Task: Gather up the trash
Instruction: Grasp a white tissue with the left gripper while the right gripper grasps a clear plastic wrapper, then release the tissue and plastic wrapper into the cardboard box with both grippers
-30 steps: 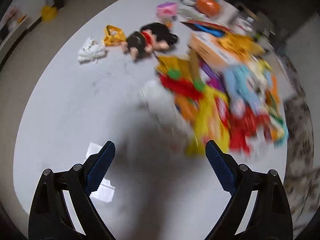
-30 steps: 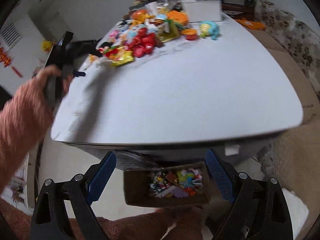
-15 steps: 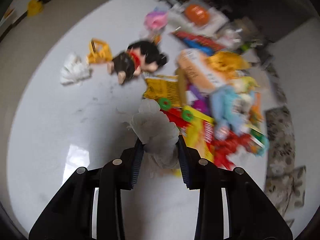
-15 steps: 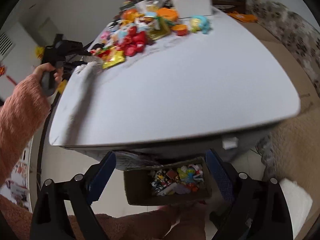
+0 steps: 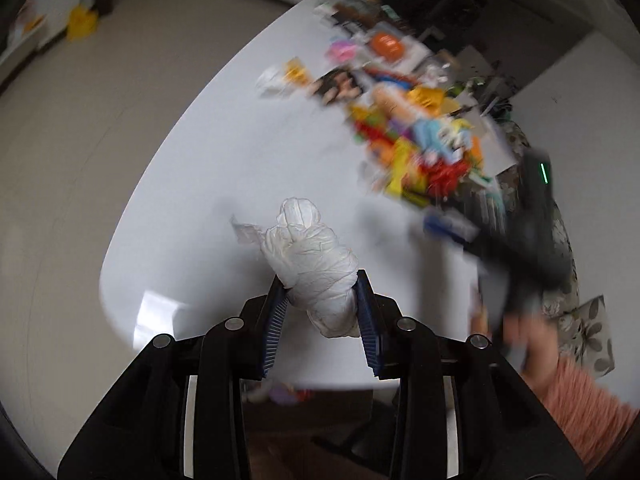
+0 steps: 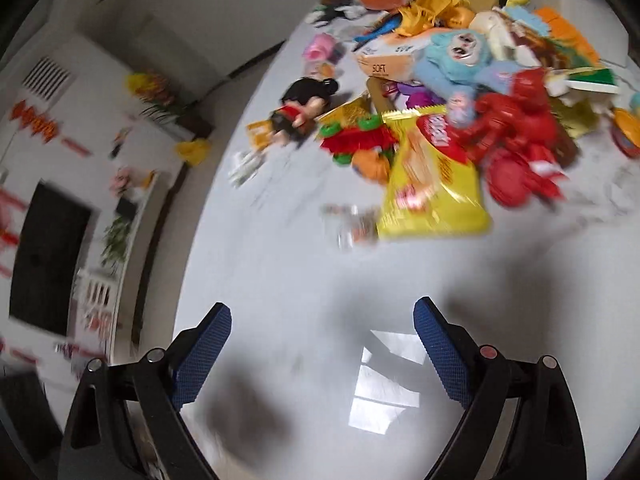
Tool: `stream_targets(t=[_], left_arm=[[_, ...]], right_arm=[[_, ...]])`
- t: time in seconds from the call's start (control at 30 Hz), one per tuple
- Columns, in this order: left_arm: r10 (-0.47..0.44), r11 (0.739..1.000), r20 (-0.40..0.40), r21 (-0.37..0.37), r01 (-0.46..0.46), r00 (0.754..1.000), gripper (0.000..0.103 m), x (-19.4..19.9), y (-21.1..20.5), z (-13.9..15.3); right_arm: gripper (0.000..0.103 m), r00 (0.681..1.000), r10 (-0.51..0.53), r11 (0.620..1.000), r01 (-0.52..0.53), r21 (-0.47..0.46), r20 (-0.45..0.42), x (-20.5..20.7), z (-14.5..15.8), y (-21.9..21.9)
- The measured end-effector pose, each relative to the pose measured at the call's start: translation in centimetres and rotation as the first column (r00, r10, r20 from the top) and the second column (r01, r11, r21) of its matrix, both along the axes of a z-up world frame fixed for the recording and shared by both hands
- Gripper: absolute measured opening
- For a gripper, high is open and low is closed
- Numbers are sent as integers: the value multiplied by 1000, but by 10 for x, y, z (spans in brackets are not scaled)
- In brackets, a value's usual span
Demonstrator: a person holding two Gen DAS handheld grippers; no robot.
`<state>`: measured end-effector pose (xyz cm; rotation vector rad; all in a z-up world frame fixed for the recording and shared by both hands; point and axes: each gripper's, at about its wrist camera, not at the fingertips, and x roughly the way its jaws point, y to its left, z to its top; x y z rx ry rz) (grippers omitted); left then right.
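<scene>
My left gripper [image 5: 322, 292] is shut on a crumpled white tissue wad [image 5: 316, 264] and holds it above the near edge of the white table [image 5: 224, 168]. My right gripper [image 6: 322, 328] is open and empty, low over the table, facing a yellow snack wrapper [image 6: 432, 188] and a small clear wrapper [image 6: 352, 224]. The right gripper also shows blurred at the right of the left wrist view [image 5: 520, 236]. Another white tissue [image 5: 272, 80] lies at the far side.
A pile of toys and wrappers [image 6: 480, 80] covers the far part of the table: a black-haired doll [image 6: 304, 108], a blue plush [image 6: 456, 52], red toys [image 6: 516, 120]. The floor [image 5: 80, 140] lies to the left of the table.
My left gripper has pulled back toward the table's near edge with the tissue wad in it. My right gripper has moved up from below the table edge to over the table.
</scene>
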<state>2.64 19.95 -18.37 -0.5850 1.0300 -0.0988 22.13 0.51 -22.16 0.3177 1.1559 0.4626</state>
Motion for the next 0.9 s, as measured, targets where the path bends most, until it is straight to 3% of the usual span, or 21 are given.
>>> stream_targets(t=[0.2,0.23,0.27,0.33,0.53,0.67,0.77,0.9], left_arm=[[36,998,-48,-48,-38,998,33,-38,24,-19],[35,998,-50,-51,-37,998,33,-41,24,-20],[35,998,-52,-53,-37,998,33,-43,25,-21],[30,997,-55,-63,-34,998,33,-46,27,-23],[4,998,-42,-66,-7,999,33,-40,26,-19],[-42,999,-18,-14,42,999,33,-31,14,-11],[-89,995,-7,33,89,996,33,-26,-5,-3],[-160,982,2,98,159,987,33,-26,-40,10]], right_arm=[[85,992,-96,994,91,-59,-77,50,-30,27],[84,993,-102,993,99,-61,-57,53,-29,28],[78,993,-105,992,101,-71,-54,58,-29,32],[47,995,-92,992,87,-95,-44,64,-28,39],[46,996,-39,997,33,-64,-85,52,-32,34],[46,996,-14,998,19,53,-89,20,-14,10],[46,998,28,996,-23,86,-53,-14,9,-11],[46,996,79,995,-80,57,30,-68,40,-45]])
